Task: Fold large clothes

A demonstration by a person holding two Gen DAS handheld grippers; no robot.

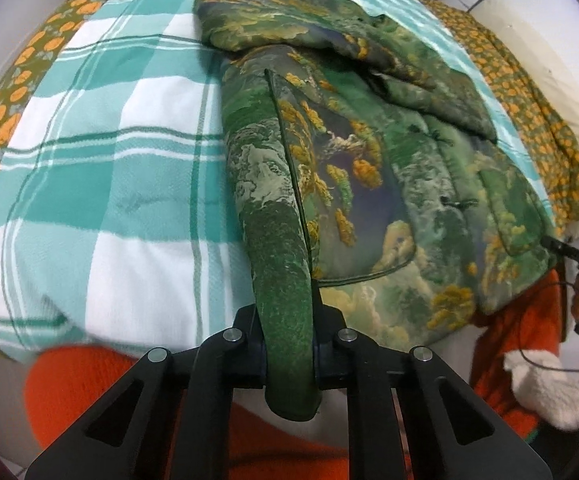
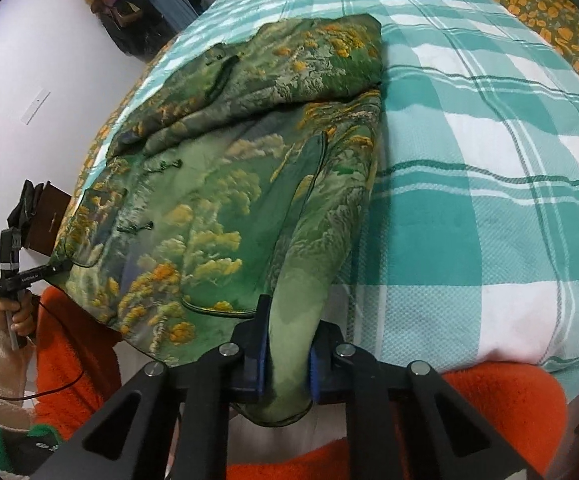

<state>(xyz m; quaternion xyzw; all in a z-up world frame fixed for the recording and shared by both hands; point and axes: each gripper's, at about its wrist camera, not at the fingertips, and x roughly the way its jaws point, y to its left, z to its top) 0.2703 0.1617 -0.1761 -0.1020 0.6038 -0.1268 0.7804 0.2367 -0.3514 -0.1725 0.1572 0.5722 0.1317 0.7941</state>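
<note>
- Teal-and-white checked bedspread (image 1: 101, 184): carries green landscape-print padded jacket (image 1: 369, 152), partly folded.
- Left gripper (image 1: 289, 344): clamped on jacket's hem corner.
- Right gripper (image 2: 287, 354): clamped on opposite hem corner.

Both wrist views look steeply down from the bed's near edge, very close. Left wrist sits at the near left corner of the patterned jacket (image 1: 369, 152), right wrist at its near right. Both share jacket and checked bedspread (image 2: 469, 160).

White wall (image 2: 29, 60); checked bed (image 2: 489, 160).
</note>
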